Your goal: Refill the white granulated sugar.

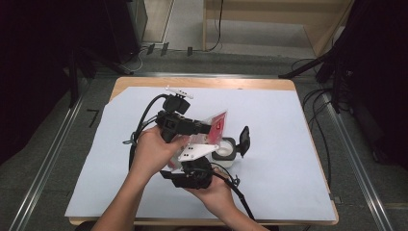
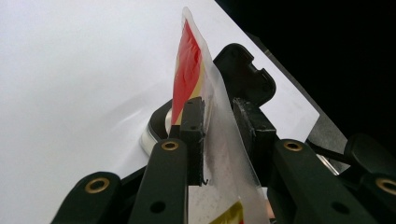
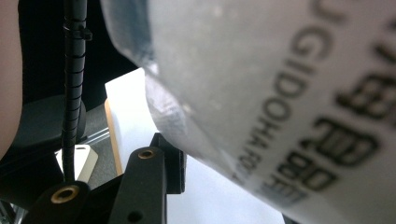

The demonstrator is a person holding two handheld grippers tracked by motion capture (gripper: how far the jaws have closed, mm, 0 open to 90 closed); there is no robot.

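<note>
A clear plastic pouch [image 1: 216,124] with a red label hangs tilted over the table, held between both hands. My left gripper [image 1: 208,127] is shut on its upper part; in the left gripper view the pouch [image 2: 205,93] runs between the black pads [image 2: 194,126]. My right gripper [image 1: 183,167] holds the pouch's lower end, where the printed film [image 3: 280,93] presses on one jaw and hides the other. Just beyond the pouch stands a small white container [image 1: 225,150] with its black flip lid [image 1: 244,139] open; the left gripper view shows its rim [image 2: 156,133] and lid [image 2: 243,70].
A large white sheet [image 1: 279,144] covers the wooden table [image 1: 202,83]. Black cables trail from both grippers across the sheet. Dark stands and floor cables surround the table.
</note>
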